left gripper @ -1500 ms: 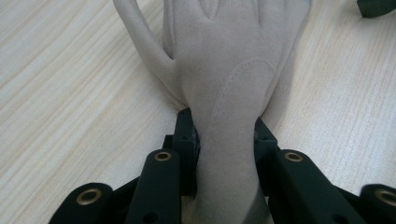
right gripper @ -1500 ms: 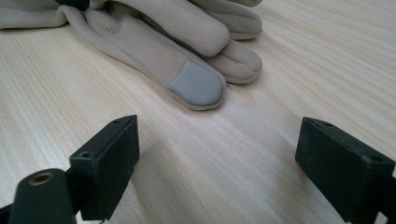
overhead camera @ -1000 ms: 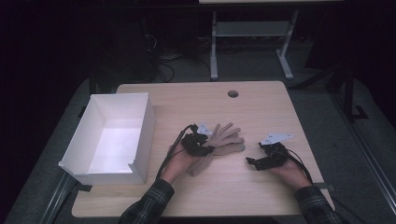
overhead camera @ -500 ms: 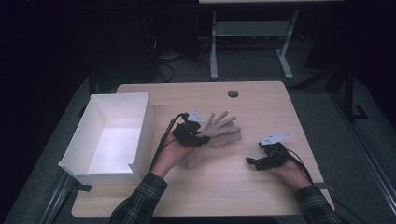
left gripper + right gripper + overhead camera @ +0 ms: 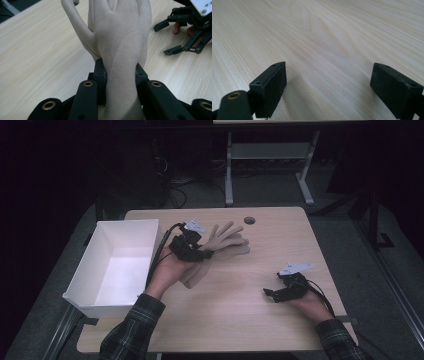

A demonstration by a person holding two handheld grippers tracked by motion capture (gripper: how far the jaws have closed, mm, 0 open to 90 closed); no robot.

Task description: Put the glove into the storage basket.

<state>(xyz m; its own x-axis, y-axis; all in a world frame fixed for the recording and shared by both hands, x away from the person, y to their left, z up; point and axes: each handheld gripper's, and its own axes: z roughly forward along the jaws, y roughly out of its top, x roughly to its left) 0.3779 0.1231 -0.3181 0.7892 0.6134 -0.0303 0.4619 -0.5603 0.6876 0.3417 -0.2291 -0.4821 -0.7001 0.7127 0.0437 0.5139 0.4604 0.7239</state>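
Glove [image 5: 120, 37] pinched at the wrist part between the black fingers [image 5: 100, 75] of the left gripper [image 5: 190, 247]. Lifted now: up off the desk [image 5: 300, 240], higher than a moment ago and a bit nearer the white box [image 5: 125, 265]. Hangs in the air over the middle of the desk, with its soft fingers pointing away toward the far side and the round hole [image 5: 249, 220] in the wood. Looks limp and floppy, so likely to droop and swing on the way.

Right gripper [image 5: 281, 290] low over the desk on the right side, in the same spot as before. Fingers [image 5: 270, 87] wide apart there, with bare wood between them and nothing held.

Means the picking-up part looks done. Probably next: carry the glove over to the box on the left and let go inside. Needs enough height to clear the near wall of the box, since the loose end could catch on the rim. Box looks bare inside, so plenty of room for the drop.
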